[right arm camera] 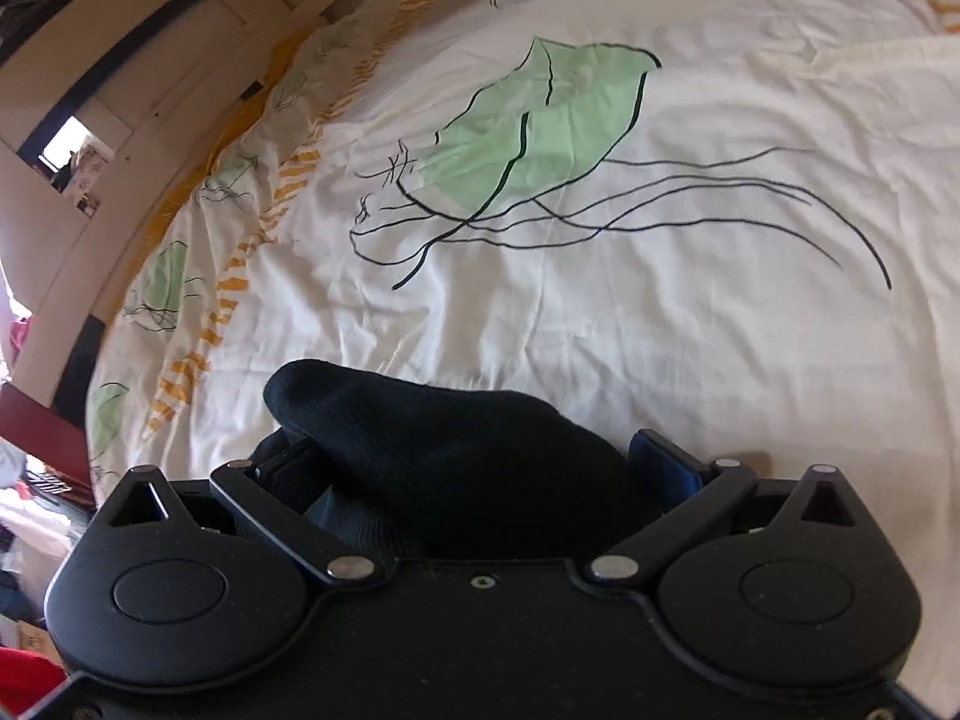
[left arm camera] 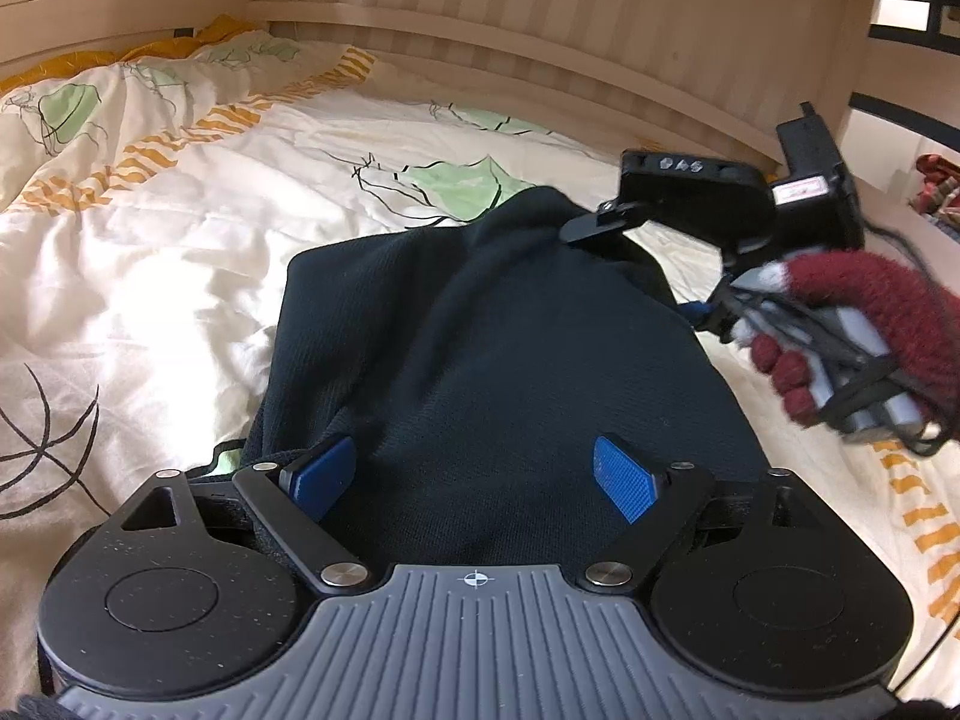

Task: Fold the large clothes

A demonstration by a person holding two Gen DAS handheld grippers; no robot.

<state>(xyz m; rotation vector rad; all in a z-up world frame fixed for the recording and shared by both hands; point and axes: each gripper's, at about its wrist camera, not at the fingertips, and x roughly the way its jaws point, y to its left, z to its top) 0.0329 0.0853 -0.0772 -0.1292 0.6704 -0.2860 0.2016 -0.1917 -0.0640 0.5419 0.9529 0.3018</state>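
A dark navy knit garment (left arm camera: 480, 348) lies folded on a cream duvet (left arm camera: 180, 252). My left gripper (left arm camera: 474, 480) hovers over its near edge, open, with the blue pads (left arm camera: 621, 483) wide apart and nothing pinched between them. My right gripper (left arm camera: 591, 225) is at the garment's far right corner, held by a hand in a red knit glove (left arm camera: 840, 312); the cloth rises in a hump there. In the right wrist view a rounded bunch of the garment (right arm camera: 420, 432) sits between the right gripper's (right arm camera: 474, 456) wide-set fingers; its left pad is hidden behind the cloth.
The duvet (right arm camera: 600, 330) has green leaf prints, black lines and orange stripes. A pale wooden slatted bed frame (left arm camera: 540, 18) runs along the far side. Clutter and a red item (right arm camera: 24, 678) lie beyond the bed's left edge.
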